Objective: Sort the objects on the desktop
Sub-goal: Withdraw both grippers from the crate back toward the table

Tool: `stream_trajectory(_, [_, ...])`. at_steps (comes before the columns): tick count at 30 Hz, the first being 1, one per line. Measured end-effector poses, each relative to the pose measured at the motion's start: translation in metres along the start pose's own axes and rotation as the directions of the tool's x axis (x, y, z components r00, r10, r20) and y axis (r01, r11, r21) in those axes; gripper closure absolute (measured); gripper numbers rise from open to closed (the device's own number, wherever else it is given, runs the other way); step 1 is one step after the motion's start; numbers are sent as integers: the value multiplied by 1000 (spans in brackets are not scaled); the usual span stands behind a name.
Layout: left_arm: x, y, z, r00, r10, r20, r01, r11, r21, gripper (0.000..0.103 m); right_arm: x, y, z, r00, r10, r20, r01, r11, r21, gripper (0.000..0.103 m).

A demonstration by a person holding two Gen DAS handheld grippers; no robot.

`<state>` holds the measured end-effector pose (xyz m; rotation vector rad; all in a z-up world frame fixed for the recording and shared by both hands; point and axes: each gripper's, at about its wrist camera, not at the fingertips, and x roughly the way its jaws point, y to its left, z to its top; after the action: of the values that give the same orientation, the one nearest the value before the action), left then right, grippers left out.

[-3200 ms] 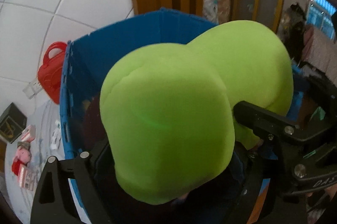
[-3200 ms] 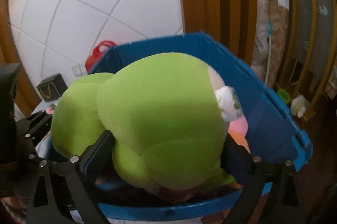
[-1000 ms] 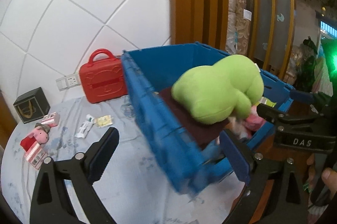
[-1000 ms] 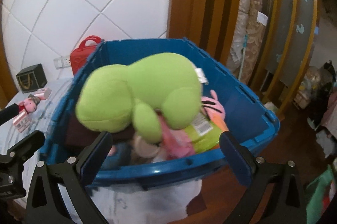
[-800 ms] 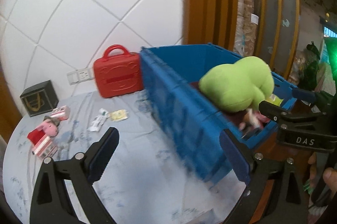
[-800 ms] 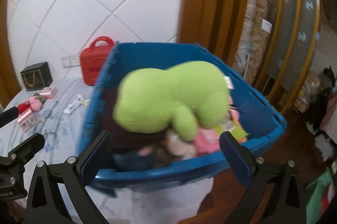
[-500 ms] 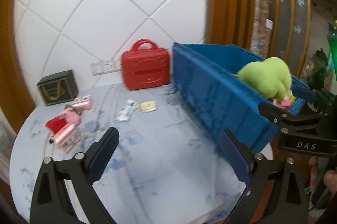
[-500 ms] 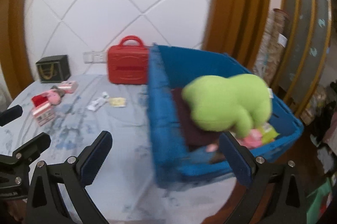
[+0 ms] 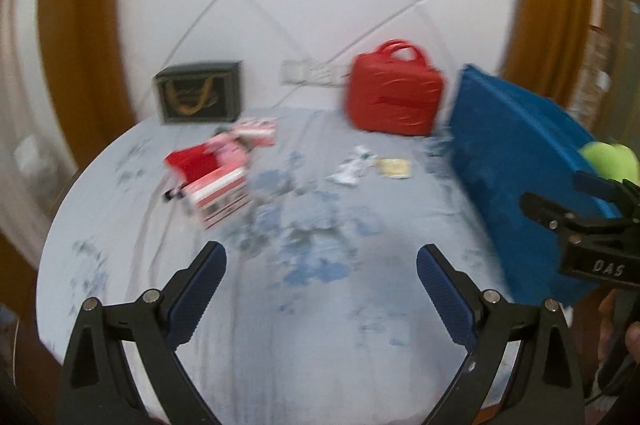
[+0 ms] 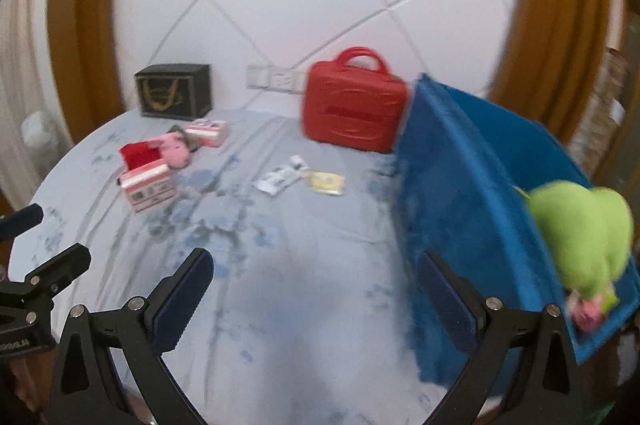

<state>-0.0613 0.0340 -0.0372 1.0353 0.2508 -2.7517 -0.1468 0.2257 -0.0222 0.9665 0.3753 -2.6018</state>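
Observation:
A green plush toy (image 10: 584,237) lies in the blue bin (image 10: 472,193) at the table's right edge; the left wrist view shows only its top (image 9: 610,159) past the bin wall (image 9: 516,161). Both grippers are open and hold nothing. My left gripper (image 9: 320,289) hovers over the pale blue tablecloth (image 9: 320,325), and my right gripper (image 10: 314,293) hovers beside it, left of the bin. Loose on the cloth lie a pink pig plush (image 10: 176,151), a striped pink box (image 10: 150,187), a second pink box (image 10: 208,131), white sachets (image 10: 282,177) and a yellow packet (image 10: 326,182).
A red carry case (image 10: 354,107) stands against the white tiled wall next to the bin. A black gift box (image 10: 172,96) sits at the back left. A wall socket (image 10: 274,78) is behind the case. The round table's edge curves along the left and front.
Both grippers let go of the green plush into the bin, drew back and swung left, so the table and its small items now fill both views.

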Motion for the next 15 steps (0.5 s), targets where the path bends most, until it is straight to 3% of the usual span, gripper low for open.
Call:
stream_trajectory(4, [28, 31, 6, 995, 89, -42, -92, 994, -57, 6, 48, 19, 21, 995, 98, -24, -98, 995, -28, 0])
stream_trajectory(9, [68, 69, 8, 971, 206, -125, -223, 964, -143, 6, 110, 31, 42, 981, 179, -79, -185, 980, -73, 0])
stream_trajectory(15, [100, 98, 4, 947, 247, -203, -288, 936, -204, 6, 172, 36, 48, 956, 228, -184, -246, 966, -82, 0])
